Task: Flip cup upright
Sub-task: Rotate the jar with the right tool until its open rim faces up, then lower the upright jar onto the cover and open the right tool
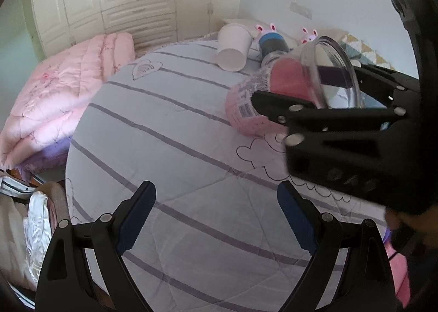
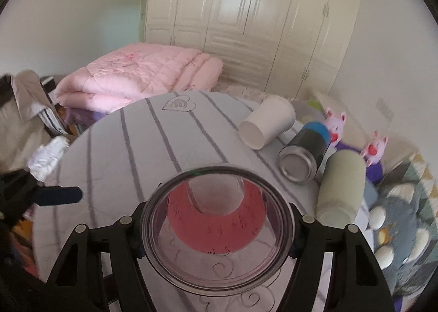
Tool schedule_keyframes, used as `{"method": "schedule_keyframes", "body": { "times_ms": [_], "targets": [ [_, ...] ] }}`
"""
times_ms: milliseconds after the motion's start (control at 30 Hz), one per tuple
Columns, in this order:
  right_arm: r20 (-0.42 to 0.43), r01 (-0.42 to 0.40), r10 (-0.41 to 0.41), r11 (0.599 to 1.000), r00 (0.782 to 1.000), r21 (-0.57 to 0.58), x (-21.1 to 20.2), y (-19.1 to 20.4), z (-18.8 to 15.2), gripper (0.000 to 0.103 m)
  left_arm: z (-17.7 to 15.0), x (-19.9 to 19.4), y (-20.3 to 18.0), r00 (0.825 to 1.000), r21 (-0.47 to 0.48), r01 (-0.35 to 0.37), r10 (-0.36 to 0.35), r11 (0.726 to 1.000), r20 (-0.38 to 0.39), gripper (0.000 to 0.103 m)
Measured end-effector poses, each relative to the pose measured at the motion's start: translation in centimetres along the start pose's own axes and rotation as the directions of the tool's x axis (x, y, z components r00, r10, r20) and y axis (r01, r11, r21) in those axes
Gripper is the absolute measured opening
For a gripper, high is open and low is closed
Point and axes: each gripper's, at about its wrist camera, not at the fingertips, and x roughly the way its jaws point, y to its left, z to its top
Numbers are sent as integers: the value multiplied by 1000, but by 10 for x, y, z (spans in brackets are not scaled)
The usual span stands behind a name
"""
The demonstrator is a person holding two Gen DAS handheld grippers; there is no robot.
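Filling the near middle of the right wrist view, the clear plastic cup [image 2: 217, 230] is lying on its side between the fingers of the right gripper [image 2: 217, 232], its open rim facing the camera and a pink printed sleeve showing through the wall; the jaws are pressing both sides of the rim, holding it. In the left wrist view that same cup [image 1: 287, 93] is sitting at about two o'clock, tilted, its base pointing toward the striped quilt [image 1: 178, 147] and a barcode showing on the pink sleeve; whether it is touching the quilt I cannot tell. The left gripper [image 1: 216, 219] is hovering over the quilt at six o'clock, jaws spread wide and gripping nothing. Beyond the cup, at one o'clock, a white paper cup [image 2: 267, 124] is lying on its side; just beside it a dark metal can with a blue band [image 2: 305, 152] is lying too, and a pale cylindrical cup [image 2: 340, 184] is lying at three o'clock. A folded pink comforter [image 2: 142, 79] is sitting at eleven o'clock before the cream wardrobe [image 2: 246, 16].
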Motion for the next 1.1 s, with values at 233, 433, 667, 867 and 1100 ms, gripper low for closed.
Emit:
{"method": "schedule_keyframes", "body": {
  "times_ms": [233,433,667,867,1100],
  "targets": [
    [-88,-95,101,993,991,64,-13,-9,9,71,-1,4,-1,1000,-8,4,-4,1000,-15,92],
    [-89,-82,89,993,992,83,6,-5,6,71,0,6,0,1000,-10,-3,3,1000,-19,92],
    [-48,-88,93,991,994,102,10,-7,7,71,5,10,4,1000,-45,-6,6,999,-12,92],
    [-23,-111,114,987,993,113,0,-8,3,81,2,10,1,1000,-35,-5,5,999,-16,92],
    [27,-115,112,977,993,179,-23,-20,-6,81,4,-9,-6,1000,-18,-18,18,1000,20,92]
  ]
}}
